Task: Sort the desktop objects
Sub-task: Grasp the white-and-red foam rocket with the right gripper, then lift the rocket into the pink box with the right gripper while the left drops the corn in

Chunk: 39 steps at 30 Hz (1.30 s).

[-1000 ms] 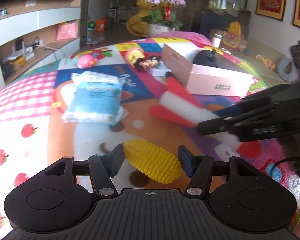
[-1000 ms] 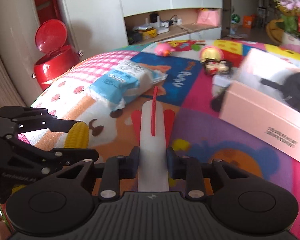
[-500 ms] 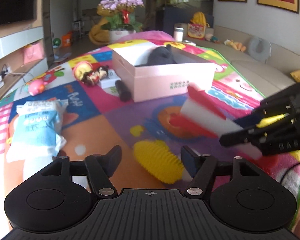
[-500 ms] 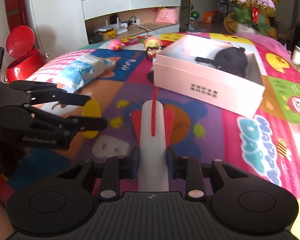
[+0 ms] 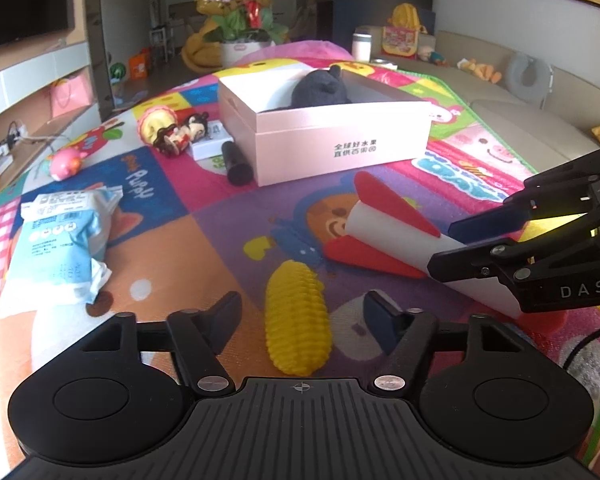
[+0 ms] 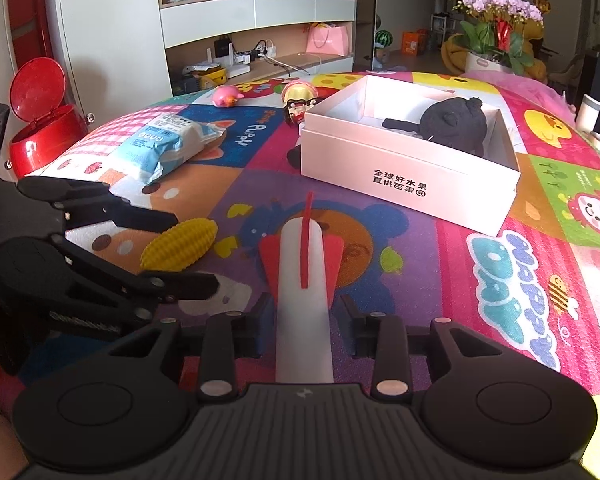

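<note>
Play mat point(image 5: 204, 240) covers the whole worktop; everything to be sorted lies on it.

Pink box point(image 6: 412, 176), lid off, sits toward the far side. I take it for the collection bin, since a dark plush toy point(image 6: 454, 124) already lies inside.

Blue-and-white packet point(image 5: 60, 240) lies flat at the left, well apart from both tongs. Untouched, I judge.

Rocket toy point(image 6: 304, 280), white body with red fins, lies between the fingers of my right tongs point(image 6: 305, 326), nose toward me, tail toward the box. These tongs are opening; in the right wrist view a gap shows on each side of the body, so the pads are not pressing. It looks laid down short of the box rather than carried in.

Yellow corn toy point(image 5: 298, 320) lies on the mat between the fingers of my left tongs point(image 5: 304, 320), pointing roughly along them. These are closing, but clear space shows either side, so no grip yet.

Doll figure point(image 5: 172, 132), dark cylinder point(image 5: 236, 162) just beside the box wall, and small pink toy point(image 5: 66, 158) wait further back.
</note>
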Each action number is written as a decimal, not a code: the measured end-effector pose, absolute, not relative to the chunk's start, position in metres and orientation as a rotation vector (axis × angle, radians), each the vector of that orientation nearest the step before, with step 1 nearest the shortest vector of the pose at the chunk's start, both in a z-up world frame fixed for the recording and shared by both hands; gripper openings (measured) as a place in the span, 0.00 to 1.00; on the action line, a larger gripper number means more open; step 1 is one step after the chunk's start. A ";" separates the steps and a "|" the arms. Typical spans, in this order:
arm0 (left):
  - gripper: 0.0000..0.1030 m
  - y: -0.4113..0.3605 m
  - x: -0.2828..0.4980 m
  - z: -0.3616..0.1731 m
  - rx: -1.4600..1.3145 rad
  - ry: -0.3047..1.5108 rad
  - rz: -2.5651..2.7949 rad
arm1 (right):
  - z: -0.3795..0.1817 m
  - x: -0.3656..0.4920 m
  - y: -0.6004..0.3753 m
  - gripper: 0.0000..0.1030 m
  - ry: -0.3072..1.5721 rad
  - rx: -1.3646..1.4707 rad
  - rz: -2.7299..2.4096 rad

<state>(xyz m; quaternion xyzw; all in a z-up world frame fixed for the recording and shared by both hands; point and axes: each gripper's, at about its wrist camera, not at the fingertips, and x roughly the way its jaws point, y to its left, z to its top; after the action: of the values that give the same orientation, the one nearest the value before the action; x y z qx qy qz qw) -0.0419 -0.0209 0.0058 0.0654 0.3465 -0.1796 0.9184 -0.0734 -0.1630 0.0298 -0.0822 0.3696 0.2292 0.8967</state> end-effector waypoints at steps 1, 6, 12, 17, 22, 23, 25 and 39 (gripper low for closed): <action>0.66 -0.021 -0.041 0.006 0.129 0.712 -0.366 | 0.029 -0.072 -0.162 0.33 0.766 -0.168 0.474; 0.34 -0.020 -0.044 0.009 0.129 0.708 -0.365 | 0.025 -0.065 -0.160 0.32 0.787 -0.158 0.481; 0.34 -0.022 -0.059 0.020 0.145 0.690 -0.373 | 0.030 -0.075 -0.166 0.27 0.791 -0.171 0.480; 0.34 -0.024 -0.062 0.062 0.160 0.571 -0.383 | 0.058 -0.088 -0.193 0.27 0.676 -0.143 0.392; 0.34 -0.041 -0.021 0.115 0.141 0.434 -0.395 | 0.119 -0.085 -0.230 0.27 0.431 -0.064 0.240; 0.34 -0.046 -0.008 0.123 0.118 0.422 -0.395 | 0.131 -0.081 -0.236 0.27 0.383 -0.039 0.211; 0.34 -0.057 0.024 0.134 0.059 0.410 -0.393 | 0.148 -0.070 -0.243 0.27 0.315 0.011 0.165; 0.84 -0.007 0.053 0.096 -0.102 0.432 -0.212 | 0.160 0.028 -0.247 0.27 0.370 0.198 0.195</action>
<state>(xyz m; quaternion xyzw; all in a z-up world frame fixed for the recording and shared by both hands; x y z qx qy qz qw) 0.0534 -0.0068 0.0965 -0.0505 0.2138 -0.1049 0.9699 0.0278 -0.2474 0.1603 0.0980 0.1836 0.0966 0.9733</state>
